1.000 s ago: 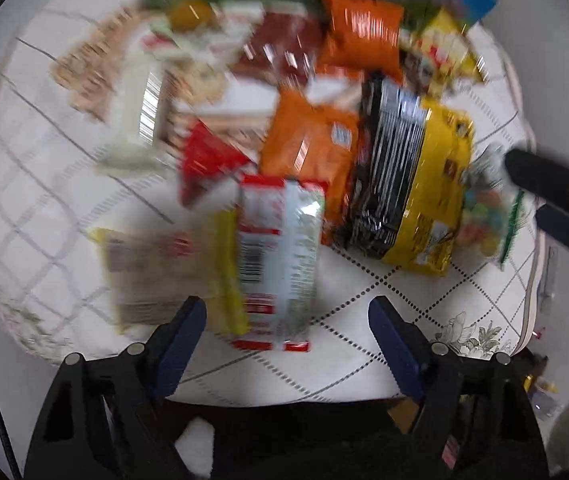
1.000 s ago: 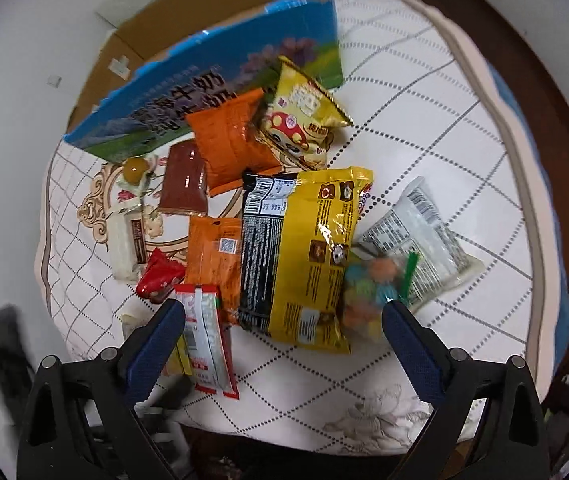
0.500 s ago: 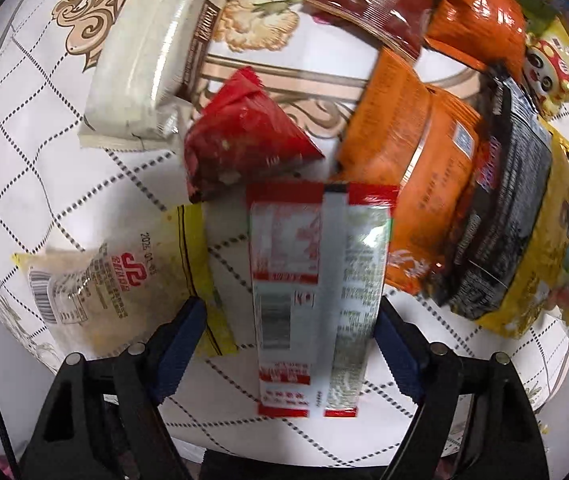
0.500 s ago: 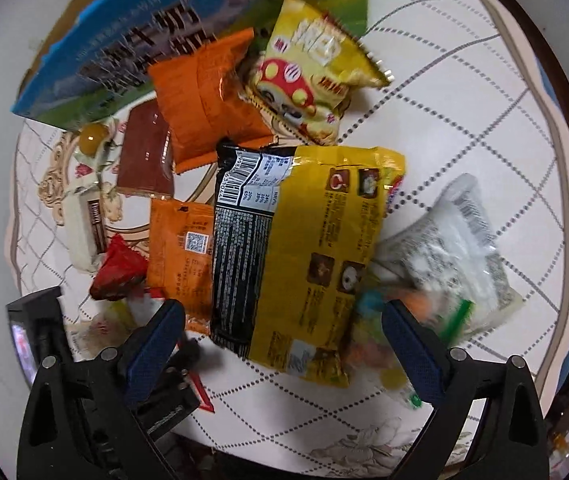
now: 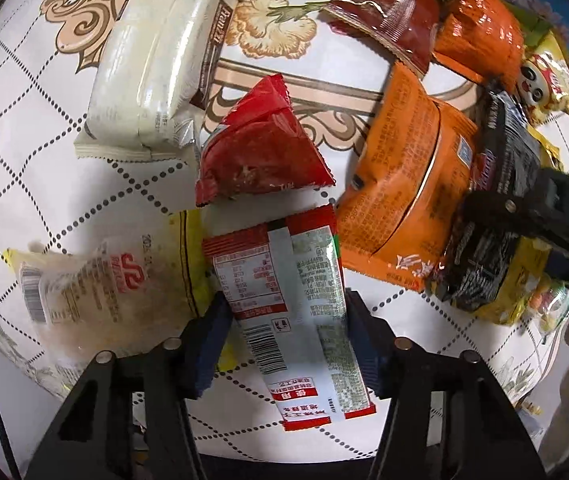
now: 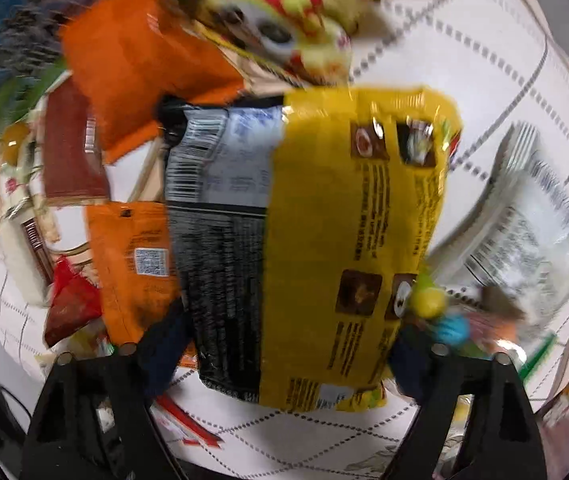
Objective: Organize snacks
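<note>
The left tool [image 5: 286, 322] is clenching the red-and-white sachet [image 5: 290, 300] on the counter [image 5: 44, 168]; the right tool [image 6: 284, 344], jaws closing, is straddling the yellow-and-black bag [image 6: 324, 240], each picking one snack for sorting.

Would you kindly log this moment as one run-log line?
left gripper: closing on red-and-silver snack sachet | right gripper: closing around large yellow-and-black snack bag | surface: quilted white tablecloth

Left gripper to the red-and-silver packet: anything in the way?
Nothing visible. The left gripper has just been closing, and its jaws already flank the red-and-silver packet. The yellow-edged clear packet lies partly under it on the left, outside the jaws.
</note>
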